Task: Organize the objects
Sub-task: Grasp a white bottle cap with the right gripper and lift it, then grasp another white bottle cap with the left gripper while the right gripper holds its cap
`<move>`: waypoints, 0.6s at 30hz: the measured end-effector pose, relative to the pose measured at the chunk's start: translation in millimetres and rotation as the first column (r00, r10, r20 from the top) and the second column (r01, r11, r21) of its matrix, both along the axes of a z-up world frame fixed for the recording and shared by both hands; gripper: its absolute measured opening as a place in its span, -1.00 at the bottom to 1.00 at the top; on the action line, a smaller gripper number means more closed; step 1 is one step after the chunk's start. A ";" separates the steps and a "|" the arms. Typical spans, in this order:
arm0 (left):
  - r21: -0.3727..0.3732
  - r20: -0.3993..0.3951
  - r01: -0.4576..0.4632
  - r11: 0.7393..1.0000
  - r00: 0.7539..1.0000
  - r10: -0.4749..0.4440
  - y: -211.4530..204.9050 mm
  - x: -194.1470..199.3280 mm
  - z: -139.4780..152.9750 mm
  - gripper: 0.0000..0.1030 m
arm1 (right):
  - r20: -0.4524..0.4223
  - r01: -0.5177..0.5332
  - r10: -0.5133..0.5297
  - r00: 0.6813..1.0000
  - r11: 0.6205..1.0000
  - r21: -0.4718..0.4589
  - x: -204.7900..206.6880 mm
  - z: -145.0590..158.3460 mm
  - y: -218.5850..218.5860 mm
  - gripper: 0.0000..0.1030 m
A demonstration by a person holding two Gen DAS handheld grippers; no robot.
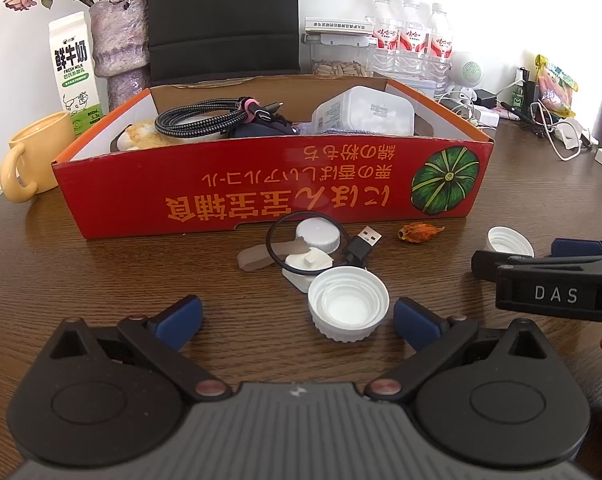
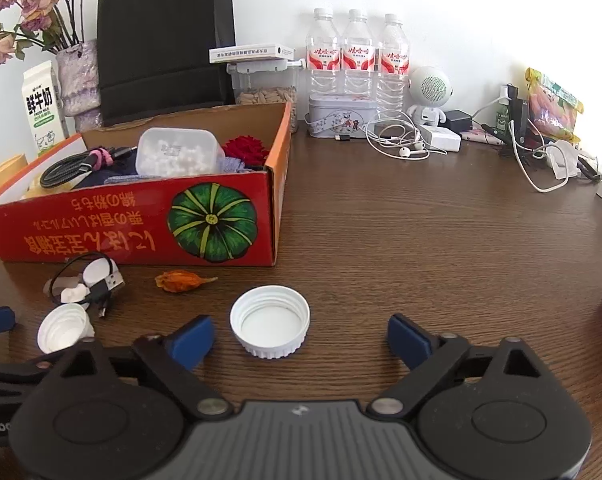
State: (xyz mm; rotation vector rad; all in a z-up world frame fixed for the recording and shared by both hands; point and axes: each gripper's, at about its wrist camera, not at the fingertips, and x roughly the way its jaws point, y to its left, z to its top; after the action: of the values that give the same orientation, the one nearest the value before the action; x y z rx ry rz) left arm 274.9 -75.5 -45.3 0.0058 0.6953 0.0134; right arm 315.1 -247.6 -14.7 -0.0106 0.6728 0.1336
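Note:
A red cardboard box (image 1: 261,188) (image 2: 113,232) holds a braided cable (image 1: 205,118), a white plastic tub (image 1: 365,112) and cloth items. In front of it lie two upturned white caps. One cap (image 1: 348,305) (image 2: 63,327) sits between the fingers of my open left gripper (image 1: 299,318), nearer the right one. The other cap (image 2: 269,327) (image 1: 508,242) sits between the fingers of my open right gripper (image 2: 301,338), nearer the left one. A short black USB cable (image 1: 361,244) (image 2: 107,284) with small white parts and a dried orange pod (image 1: 419,233) (image 2: 179,280) lie by the box front.
A yellow mug (image 1: 33,156), milk carton (image 1: 73,76), vase (image 1: 121,44) and black bag (image 2: 165,40) stand left and behind the box. Water bottles (image 2: 357,60), a tin (image 2: 341,114), earphones (image 2: 401,140), chargers and snack packets (image 2: 553,104) line the back right of the wooden table (image 2: 421,240).

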 end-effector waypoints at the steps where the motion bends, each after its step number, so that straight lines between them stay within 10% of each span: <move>1: 0.000 0.000 0.001 1.000 1.000 -0.001 -0.2 -0.3 0.0 1.00 | 0.009 -0.004 0.004 1.000 1.000 0.003 -1.5 1.1 0.0 0.41; 5: 0.000 0.000 0.001 1.000 1.000 -0.001 -0.2 -0.4 0.0 1.00 | 0.030 -0.038 0.037 0.999 0.999 0.019 -5.9 3.5 1.0 -0.24; 18: -0.029 0.013 0.020 0.999 1.000 -0.019 3.7 -4.0 1.6 0.95 | 0.233 -0.039 0.037 0.972 0.999 0.007 -31.4 20.1 1.0 -0.24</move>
State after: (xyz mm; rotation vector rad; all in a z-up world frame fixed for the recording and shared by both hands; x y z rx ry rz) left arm 270.8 -71.8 -43.8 -0.0154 0.6823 -0.0152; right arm 283.8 -246.6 5.4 -0.0274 0.4368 0.1703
